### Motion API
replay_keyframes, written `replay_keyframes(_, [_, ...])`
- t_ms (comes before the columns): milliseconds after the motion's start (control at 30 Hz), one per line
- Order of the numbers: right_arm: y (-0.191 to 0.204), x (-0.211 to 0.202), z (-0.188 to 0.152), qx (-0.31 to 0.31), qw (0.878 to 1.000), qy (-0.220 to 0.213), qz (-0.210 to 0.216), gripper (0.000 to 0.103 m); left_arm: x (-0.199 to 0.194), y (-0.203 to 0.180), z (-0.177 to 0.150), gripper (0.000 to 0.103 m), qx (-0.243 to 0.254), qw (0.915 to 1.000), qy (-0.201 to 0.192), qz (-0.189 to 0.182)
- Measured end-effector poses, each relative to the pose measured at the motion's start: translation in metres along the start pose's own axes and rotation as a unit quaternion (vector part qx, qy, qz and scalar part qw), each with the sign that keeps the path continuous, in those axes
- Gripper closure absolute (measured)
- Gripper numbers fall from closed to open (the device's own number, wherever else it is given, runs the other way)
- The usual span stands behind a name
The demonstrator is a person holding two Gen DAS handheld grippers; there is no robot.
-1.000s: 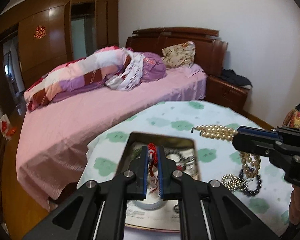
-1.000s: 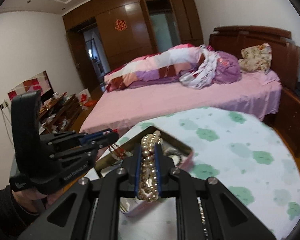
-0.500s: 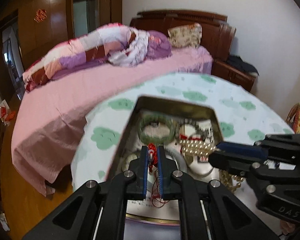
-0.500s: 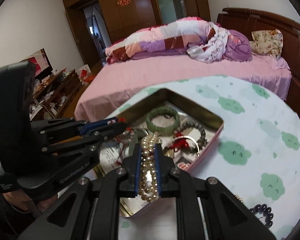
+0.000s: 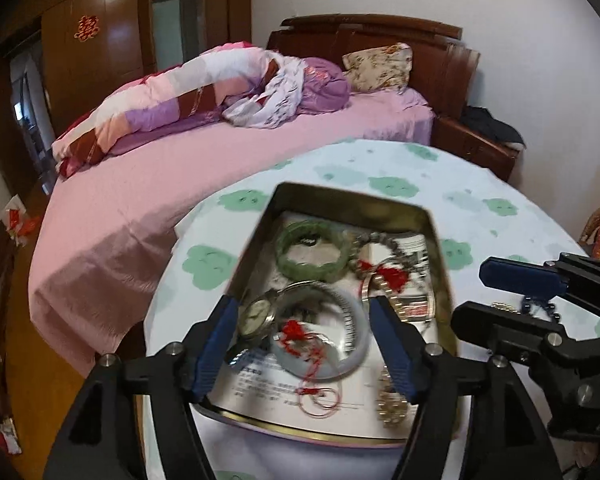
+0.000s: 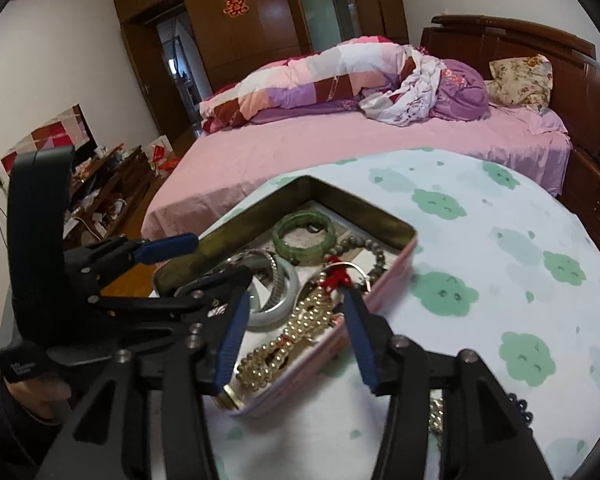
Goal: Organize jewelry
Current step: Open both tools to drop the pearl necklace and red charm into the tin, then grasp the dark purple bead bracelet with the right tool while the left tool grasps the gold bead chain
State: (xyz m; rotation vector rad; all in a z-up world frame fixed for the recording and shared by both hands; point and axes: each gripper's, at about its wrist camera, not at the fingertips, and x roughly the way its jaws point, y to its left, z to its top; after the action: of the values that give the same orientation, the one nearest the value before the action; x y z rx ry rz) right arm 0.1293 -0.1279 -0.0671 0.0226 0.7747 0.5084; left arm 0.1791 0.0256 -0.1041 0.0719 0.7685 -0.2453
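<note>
The jewelry now lies in the tin (image 5: 342,196) below both pairs of fingers. Your left gripper (image 5: 304,342) has just been opening; its fingers stand wide, and the red-corded bangle (image 5: 320,340) rests loose between them. Your right gripper (image 6: 294,338) has likewise just been opening, and the pearl strand (image 6: 296,330) lies slack between its fingers, long axis running away from you. Neither pair presses anything. The tin sits on the cloud-patterned counter (image 6: 500,264), with the pink bed (image 6: 340,140) beyond.
</note>
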Motion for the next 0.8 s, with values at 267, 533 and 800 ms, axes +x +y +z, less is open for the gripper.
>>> replay_keyframes(267, [-0.055, -0.046, -0.029, 0.046, 0.997, -0.004, -0.068, 0.047, -0.006, -0.034, 0.001, 0.034, 0.027, 0.9995, -0.003, -0.015])
replay_keyframes(533, [-0.115, -0.076, -0.065, 0.116, 0.983, 0.011, -0.140, 0.047, -0.007, -0.085, -0.009, 0.034, 0.081, 0.9964, -0.003, -0.025])
replay_keyframes(800, [-0.123, -0.067, -0.081, 0.116, 0.980, 0.039, -0.157, 0.047, 0.007, -0.119, -0.023, 0.034, 0.091, 0.9951, 0.028, -0.026])
